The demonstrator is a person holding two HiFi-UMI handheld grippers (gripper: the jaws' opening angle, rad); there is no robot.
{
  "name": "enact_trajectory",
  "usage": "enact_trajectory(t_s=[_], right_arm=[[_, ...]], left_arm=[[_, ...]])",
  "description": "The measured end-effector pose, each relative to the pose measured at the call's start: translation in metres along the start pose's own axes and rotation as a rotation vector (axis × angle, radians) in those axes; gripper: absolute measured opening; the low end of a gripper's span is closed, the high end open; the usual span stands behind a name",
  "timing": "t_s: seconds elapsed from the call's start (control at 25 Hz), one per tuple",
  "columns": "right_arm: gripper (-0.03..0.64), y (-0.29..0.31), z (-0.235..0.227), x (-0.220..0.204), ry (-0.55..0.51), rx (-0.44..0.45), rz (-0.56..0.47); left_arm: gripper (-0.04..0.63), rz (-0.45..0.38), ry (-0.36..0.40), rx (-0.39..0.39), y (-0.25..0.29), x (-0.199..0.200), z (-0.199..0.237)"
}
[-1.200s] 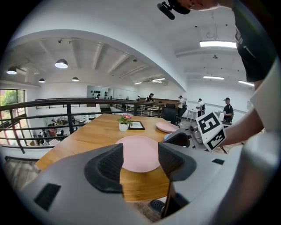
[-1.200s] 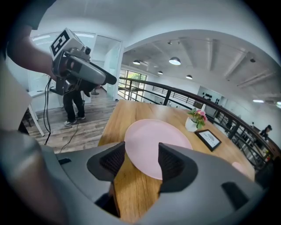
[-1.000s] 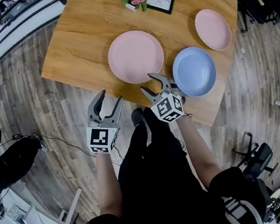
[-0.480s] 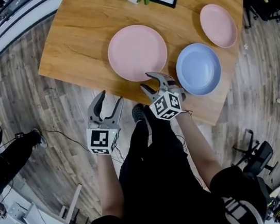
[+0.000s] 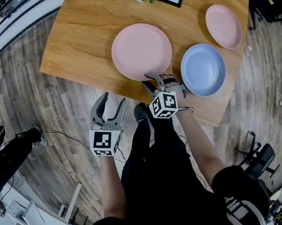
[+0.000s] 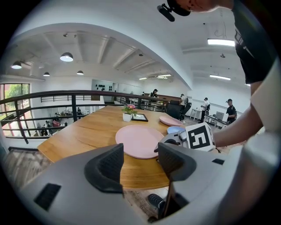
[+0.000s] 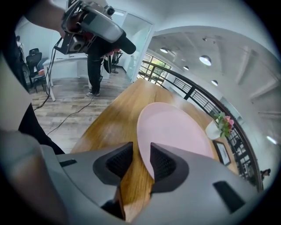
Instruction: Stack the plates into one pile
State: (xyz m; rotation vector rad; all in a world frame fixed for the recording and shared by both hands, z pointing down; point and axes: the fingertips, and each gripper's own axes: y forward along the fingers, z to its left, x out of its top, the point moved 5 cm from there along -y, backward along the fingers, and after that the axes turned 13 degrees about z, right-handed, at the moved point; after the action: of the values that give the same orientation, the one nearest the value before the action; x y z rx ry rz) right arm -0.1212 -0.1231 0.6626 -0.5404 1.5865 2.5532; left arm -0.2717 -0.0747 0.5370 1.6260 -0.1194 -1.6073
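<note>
Right tool [image 7: 141,154], closing, astride pink plate [image 7: 175,127]

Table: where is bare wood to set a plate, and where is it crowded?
Widest: the table left of the large pink plate in the head view. Smaller: between that plate and the small pink plate. Crowded: where the blue plate nears the large one.

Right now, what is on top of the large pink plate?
Nothing rests on the large pink plate; its face is bare. The right tool, jaws just closing, straddles its near rim without pinching, and one jaw hides the rim beneath it.
</note>
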Motion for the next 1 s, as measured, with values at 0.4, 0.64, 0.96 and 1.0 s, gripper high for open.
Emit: enact_trajectory(t_s=[0.4, 0.64, 0.96, 1.0], right_arm=[[0.044, 0.006, 0.001, 0.004, -0.08, -0.026, 0.033], [0.023, -0.002, 0.005, 0.013, -0.129, -0.031, 0.022], [0.021, -0.013, 0.01, 0.023, -0.145, -0.022, 0.015], [0.02, -0.015, 0.011, 0.023, -0.145, -0.026, 0.017]], left_arm=[[0.25, -0.005, 0.001, 0.004, 0.0, -0.001, 0.0], [0.25, -0.02, 0.0, -0.003, -0.002, 0.004, -0.002], [0.25, -0.034, 0.013, -0.02, 0.0, 0.013, -0.006], [0.25, -0.034, 0.017, -0.024, 0.0, 0.014, -0.007]])
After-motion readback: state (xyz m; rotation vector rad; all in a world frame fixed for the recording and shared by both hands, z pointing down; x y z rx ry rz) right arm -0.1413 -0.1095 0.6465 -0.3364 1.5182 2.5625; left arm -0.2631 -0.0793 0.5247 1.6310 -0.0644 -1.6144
